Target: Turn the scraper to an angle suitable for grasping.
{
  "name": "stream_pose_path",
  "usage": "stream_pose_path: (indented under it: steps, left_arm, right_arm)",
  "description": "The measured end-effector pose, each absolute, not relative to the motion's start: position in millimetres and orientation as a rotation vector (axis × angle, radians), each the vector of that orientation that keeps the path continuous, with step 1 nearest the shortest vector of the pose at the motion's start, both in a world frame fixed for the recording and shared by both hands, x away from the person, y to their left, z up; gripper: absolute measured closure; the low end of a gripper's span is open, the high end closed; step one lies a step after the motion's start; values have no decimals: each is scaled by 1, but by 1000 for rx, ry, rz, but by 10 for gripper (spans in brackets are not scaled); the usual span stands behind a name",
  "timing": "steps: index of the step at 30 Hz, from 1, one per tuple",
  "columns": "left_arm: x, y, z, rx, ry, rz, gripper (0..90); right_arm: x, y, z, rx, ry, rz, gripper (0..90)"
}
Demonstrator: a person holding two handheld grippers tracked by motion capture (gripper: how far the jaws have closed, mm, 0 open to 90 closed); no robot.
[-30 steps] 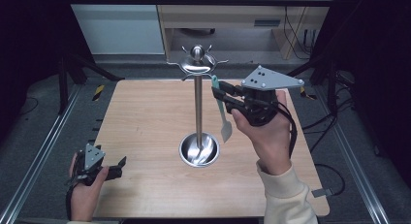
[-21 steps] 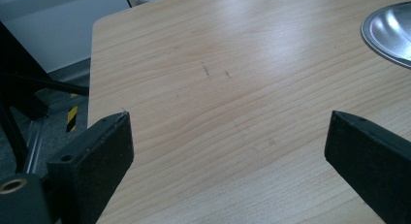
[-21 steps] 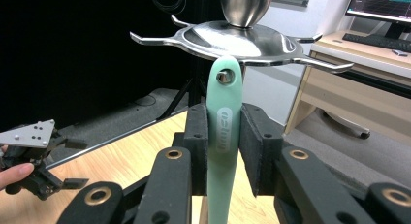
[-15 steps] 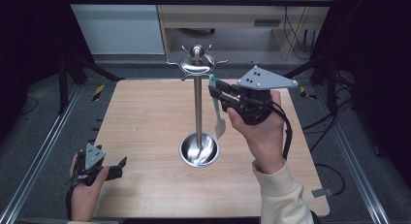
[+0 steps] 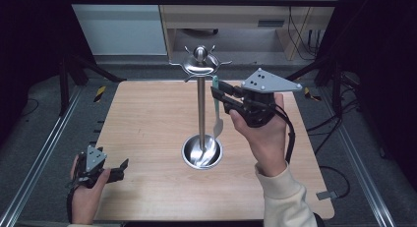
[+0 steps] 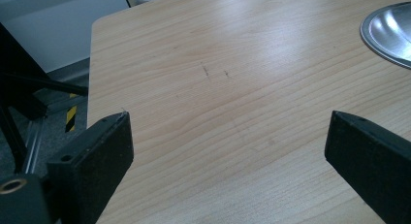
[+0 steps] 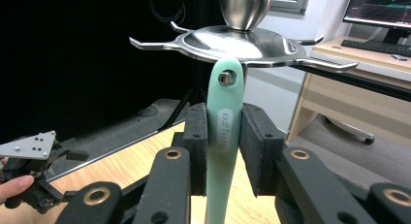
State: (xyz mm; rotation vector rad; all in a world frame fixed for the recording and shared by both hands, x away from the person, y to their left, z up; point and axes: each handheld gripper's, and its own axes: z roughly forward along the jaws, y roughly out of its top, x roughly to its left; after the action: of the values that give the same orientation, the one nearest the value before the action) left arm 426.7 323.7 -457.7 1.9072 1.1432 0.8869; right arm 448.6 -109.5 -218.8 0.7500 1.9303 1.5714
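In the high view, the right gripper (image 5: pixel 216 94) is clamping a mint-green utensil (image 5: pixel 217 111) by its handle and holding it upright just beside the pole of a steel hanging stand (image 5: pixel 201 106), with the handle's top sitting close under the hooked crown; the working end is hanging down over the stand's round base (image 5: pixel 201 152). The upright hold appears chosen so the handle's hole can meet a hook. The left gripper (image 5: pixel 118 169) is resting at the near left corner of the wooden table (image 5: pixel 147 119), well apart from the stand, evidently parked out of the way. In the left gripper view, its jaws are standing wide apart over bare tabletop with nothing between them, the base's rim showing at the far edge. In the right gripper view, both pads are pressing on the utensil's handle (image 7: pixel 223 136), and the hanging hole (image 7: pixel 224 78) is sitting level with the crown (image 7: pixel 232 42), near a hook but not visibly threaded on it.
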Motion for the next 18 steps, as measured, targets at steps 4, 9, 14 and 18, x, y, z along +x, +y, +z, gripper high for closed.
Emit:
stream_pose_path:
  steps: [4,9,14,18]
  left_arm:
    - [427,324,-458,1909,1144,886,32]
    - [427,324,-458,1910,1143,884,32]
    - [427,324,-458,1911,1145,882,32]
    - [426,324,-460,1911,1152,875,32]
  right_arm:
    - [449,-110,-219,752,1933,1577,730]
    - [449,-109,-219,750,1933,1579,727]
    - [449,-109,-220,751,1933,1579,727]
    - [450,-110,-220,753,1932,1585,720]
